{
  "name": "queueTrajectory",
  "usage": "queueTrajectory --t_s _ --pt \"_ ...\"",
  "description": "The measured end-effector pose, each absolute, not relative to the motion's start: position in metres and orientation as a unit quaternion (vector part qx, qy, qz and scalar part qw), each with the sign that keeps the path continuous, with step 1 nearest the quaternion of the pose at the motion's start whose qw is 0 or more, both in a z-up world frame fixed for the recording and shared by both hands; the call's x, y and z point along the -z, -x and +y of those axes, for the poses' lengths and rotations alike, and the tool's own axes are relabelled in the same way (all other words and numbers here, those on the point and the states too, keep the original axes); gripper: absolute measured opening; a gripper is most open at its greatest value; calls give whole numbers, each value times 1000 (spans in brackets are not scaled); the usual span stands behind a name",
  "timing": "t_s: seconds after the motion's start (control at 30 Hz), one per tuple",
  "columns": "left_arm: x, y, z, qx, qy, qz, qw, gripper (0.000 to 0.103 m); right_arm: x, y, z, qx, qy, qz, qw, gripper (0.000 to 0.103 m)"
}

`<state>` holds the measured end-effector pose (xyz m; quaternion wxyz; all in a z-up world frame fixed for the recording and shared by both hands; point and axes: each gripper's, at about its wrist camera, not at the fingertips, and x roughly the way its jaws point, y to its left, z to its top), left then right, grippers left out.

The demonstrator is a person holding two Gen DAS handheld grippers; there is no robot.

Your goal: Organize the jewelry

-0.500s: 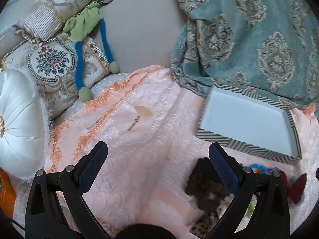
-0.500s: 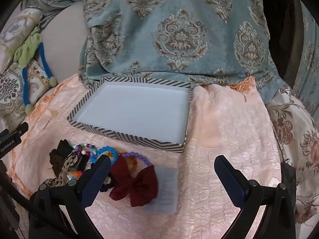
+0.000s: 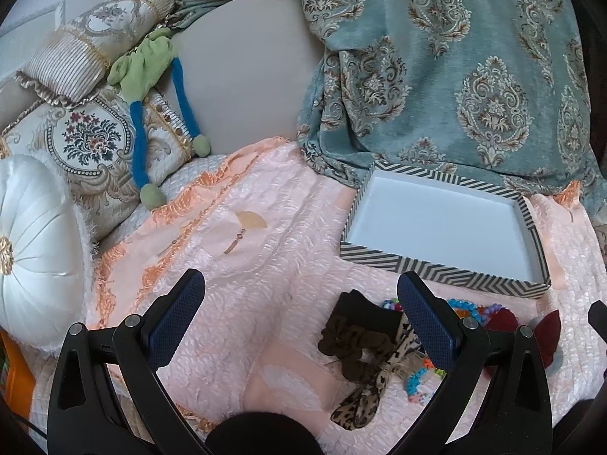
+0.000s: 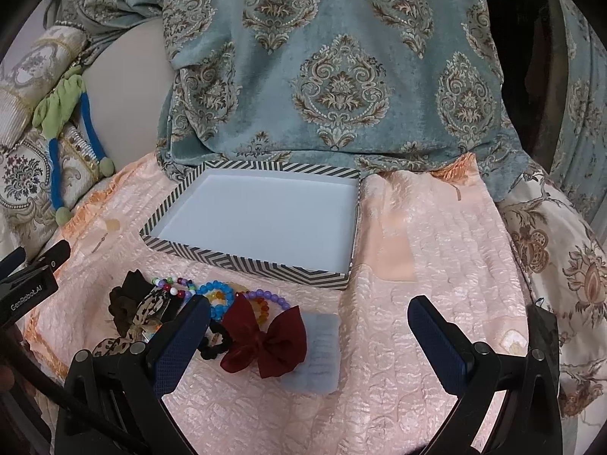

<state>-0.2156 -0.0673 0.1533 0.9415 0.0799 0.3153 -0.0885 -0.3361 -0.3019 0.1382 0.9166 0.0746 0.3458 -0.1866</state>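
Light, soft, crushable: dark red fabric bow (image 4: 265, 341) lying on peach quilted bedspread (image 4: 436, 265), just in front of shallow striped cardboard box (image 4: 246, 261) with empty white floor. Best pinched at the knotted centre. Beside it, slippery beaded bracelets (image 4: 216, 295) and brown scrunchie (image 3: 353, 337). Left gripper (image 3: 299, 322) and right gripper (image 4: 309, 337): jaws spread wide, holding nothing.
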Motion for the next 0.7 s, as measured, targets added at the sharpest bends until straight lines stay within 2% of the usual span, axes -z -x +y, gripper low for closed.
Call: queueTrajectory --t_s 0.7 --pt "-163 238 -86 119 -78 319 937 102 -157 341 -290 181 -94 334 920 103"
